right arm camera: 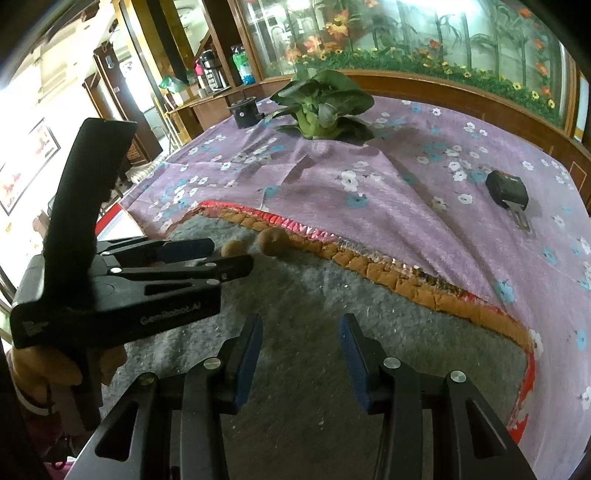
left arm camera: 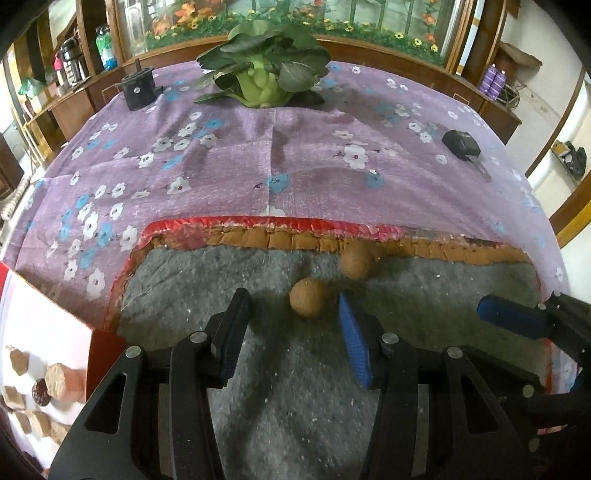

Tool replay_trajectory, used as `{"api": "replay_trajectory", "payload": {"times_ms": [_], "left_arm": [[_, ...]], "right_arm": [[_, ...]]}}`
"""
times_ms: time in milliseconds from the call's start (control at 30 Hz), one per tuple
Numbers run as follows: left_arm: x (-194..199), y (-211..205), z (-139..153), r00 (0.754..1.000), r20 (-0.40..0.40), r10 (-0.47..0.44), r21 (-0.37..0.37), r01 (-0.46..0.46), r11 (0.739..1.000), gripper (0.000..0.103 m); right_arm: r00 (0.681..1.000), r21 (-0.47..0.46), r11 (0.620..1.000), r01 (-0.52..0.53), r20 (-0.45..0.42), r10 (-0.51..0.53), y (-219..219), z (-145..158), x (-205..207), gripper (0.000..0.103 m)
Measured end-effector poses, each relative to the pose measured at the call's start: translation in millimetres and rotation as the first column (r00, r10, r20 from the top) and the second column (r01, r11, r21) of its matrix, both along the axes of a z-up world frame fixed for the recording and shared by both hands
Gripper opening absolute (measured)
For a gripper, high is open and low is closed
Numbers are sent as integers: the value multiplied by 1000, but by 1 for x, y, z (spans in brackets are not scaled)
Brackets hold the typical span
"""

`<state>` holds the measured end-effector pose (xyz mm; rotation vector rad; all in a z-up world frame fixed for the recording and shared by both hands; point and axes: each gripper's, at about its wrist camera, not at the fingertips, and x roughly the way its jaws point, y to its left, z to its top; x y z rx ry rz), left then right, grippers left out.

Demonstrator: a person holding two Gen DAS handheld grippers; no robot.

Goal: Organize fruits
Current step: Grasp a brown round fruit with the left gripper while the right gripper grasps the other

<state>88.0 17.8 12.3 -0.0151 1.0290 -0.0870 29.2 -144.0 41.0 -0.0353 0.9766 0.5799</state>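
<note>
Where the purple flowered cloth [left arm camera: 221,162] is folded back, two brown round fruits [left arm camera: 307,297] on the grey felt [left arm camera: 288,398]: one just ahead of the left tool [left arm camera: 293,332], other [left arm camera: 356,262] against the padded orange edge [left arm camera: 295,242]. Left tool released, pads apart, nothing between; near fruit just beyond tips. Right tool [right arm camera: 301,354] likewise released, empty, over bare felt. Farther back on bench: bok choy [left arm camera: 264,66], black canister [left arm camera: 138,88], black key fob [left arm camera: 461,144].

Cozy wood-panelled room, daylight everywhere

Dark wooden shelving [left arm camera: 66,96] along the left, big glass cabinet [left arm camera: 295,22] with painted flowers at the back, bright white wall [right arm camera: 33,110] off to the side.
</note>
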Motion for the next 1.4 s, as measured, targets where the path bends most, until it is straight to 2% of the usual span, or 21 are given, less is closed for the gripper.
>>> {"api": "replay_trajectory", "payload": {"times_ms": [33, 67, 133, 200, 300, 400, 600, 733, 767, 800, 867, 1267, 1400], "left_arm": [[0, 1, -1, 1000, 4, 1, 1, -1, 1000, 44], [1, 1, -1, 1000, 12, 7, 9, -7, 1000, 32], [1, 5, -1, 1000, 15, 7, -2, -7, 1000, 29], [1, 9, 0, 1000, 16, 12, -9, -11, 1000, 20], [-3, 15, 4, 1000, 14, 18, -36, -18, 999, 20], [-11, 19, 12, 999, 31, 23, -32, -22, 999, 20], [-21, 25, 20, 998, 50, 36, -7, -36, 999, 20], [-26, 29, 22, 998, 52, 46, -1, -46, 999, 20], [-27, 29, 22, 998, 51, 45, 2, -45, 999, 20], [-28, 30, 22, 998, 51, 46, 2, -46, 999, 20], [-29, 32, 23, 997, 51, 49, 3, -49, 999, 20], [-56, 39, 31, 996, 77, 52, 8, -53, 999, 20], [-70, 42, 36, 994, 99, 56, 32, -59, 998, 20]], "right_arm": [[1000, -2, 1000, -2, 0, 2, 1, -1, 1, 42], [1000, -5, 1000, -4, 0, 4, 2, -1, 2, 42], [1000, -6, 1000, -8, 0, 8, 4, -2, 5, 42], [1000, -5, 1000, -9, 3, 9, 7, -2, 9, 42], [1000, -8, 1000, -13, 13, 13, 15, -2, 14, 42], [999, 15, 999, -30, 22, 29, 25, -2, 20, 42], [997, -44, 997, -58, 57, 60, 53, -6, 35, 42], [996, -48, 996, -71, 50, 73, 64, -11, 45, 42], [996, -55, 996, -77, 47, 79, 67, -13, 47, 40], [995, -66, 994, -87, 41, 89, 70, -16, 48, 30], [996, -72, 994, -78, 44, 82, 71, -17, 48, 27], [996, -23, 999, -42, 80, 43, 50, 10, 0, 26], [995, -15, 999, -31, 97, 32, 50, 18, -21, 26]]}}
